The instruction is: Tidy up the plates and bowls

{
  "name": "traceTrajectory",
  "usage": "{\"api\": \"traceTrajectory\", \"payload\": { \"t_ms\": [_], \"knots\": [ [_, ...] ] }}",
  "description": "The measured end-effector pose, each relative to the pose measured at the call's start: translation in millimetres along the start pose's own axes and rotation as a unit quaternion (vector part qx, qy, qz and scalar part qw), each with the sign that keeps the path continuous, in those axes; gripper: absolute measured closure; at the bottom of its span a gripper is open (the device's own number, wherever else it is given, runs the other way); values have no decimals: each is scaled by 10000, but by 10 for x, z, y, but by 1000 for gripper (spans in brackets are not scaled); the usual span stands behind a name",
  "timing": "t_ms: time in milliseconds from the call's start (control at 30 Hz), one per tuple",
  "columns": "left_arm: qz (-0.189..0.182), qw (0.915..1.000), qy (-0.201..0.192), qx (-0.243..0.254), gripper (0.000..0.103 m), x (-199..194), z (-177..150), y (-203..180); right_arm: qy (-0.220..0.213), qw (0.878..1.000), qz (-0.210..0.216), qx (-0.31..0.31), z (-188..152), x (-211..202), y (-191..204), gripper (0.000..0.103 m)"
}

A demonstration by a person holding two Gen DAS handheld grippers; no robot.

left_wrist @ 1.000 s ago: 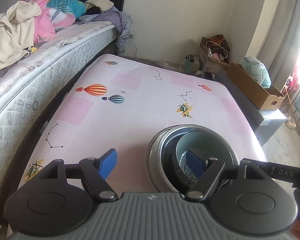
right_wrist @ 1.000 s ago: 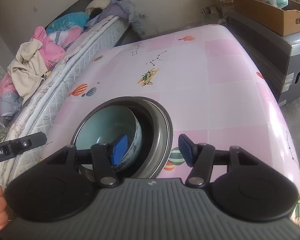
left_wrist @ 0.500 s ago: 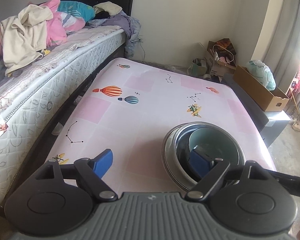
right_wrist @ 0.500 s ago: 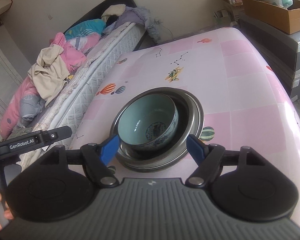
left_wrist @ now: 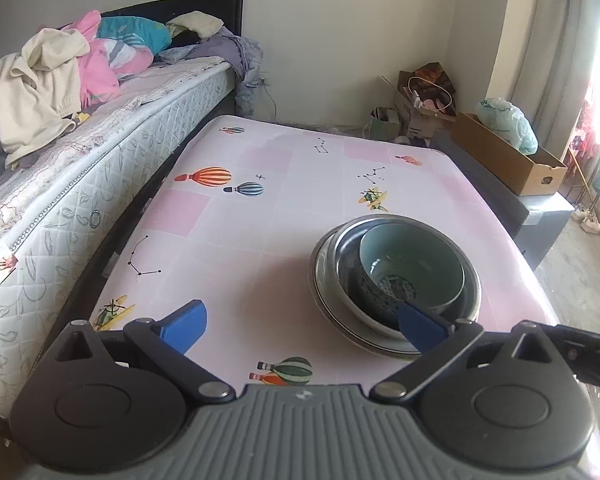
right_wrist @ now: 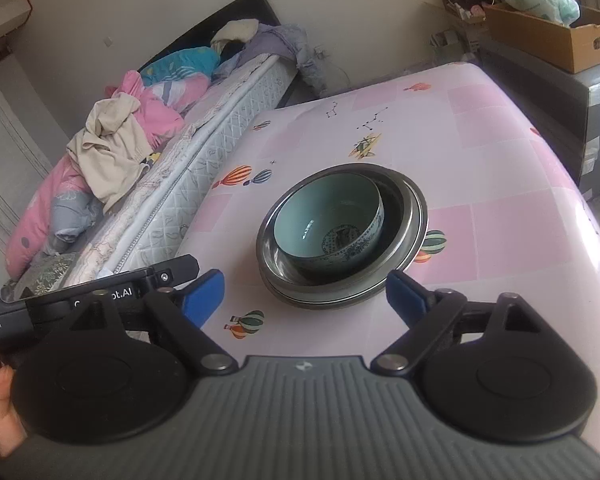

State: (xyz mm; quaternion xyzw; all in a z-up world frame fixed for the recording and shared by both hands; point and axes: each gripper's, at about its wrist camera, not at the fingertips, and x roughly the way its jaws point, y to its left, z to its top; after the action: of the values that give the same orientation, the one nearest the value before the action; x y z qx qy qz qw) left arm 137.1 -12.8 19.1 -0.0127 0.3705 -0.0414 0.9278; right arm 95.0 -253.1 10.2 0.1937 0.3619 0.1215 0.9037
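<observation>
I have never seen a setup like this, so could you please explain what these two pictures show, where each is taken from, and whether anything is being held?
There is no robot here. A person holds a hand-held gripper in each hand, and each gripper carries a wide-angle camera that looks forward along its two blue-tipped fingers. So one picture is the left gripper's view, the other the right's. The black and grey shapes at the bottom of each are the tool itself.

The left gripper and the right gripper are both open and hold nothing.

On the pink table stands a stack: a pale green bowl sits inside a metal bowl, which rests on a plate. A bed piled with clothes runs along one side, and a cardboard box stands beyond the table.
</observation>
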Motion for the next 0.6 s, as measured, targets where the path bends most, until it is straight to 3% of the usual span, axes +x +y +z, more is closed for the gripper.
{"api": "traceTrajectory", "payload": {
  "t_ms": [133, 233, 367, 600],
  "knots": [
    [450, 9985, -84, 303, 0, -64, -120, -143, -133, 9979, -534, -332, -98, -106, 115, 1],
    [871, 9950, 77, 481, 0, -63, -173, -230, -299, 9928, -1009, -568, -177, -176, 147, 1],
    [816, 9941, 285, 649, 0, -62, -189, -251, -306, 9870, -1401, -726, -254, -216, 140, 1],
    [811, 9946, 559, 328, 0, -92, -191, -172, -54, 9827, -1649, -838, -281, -145, 144, 1]
  ]
}}
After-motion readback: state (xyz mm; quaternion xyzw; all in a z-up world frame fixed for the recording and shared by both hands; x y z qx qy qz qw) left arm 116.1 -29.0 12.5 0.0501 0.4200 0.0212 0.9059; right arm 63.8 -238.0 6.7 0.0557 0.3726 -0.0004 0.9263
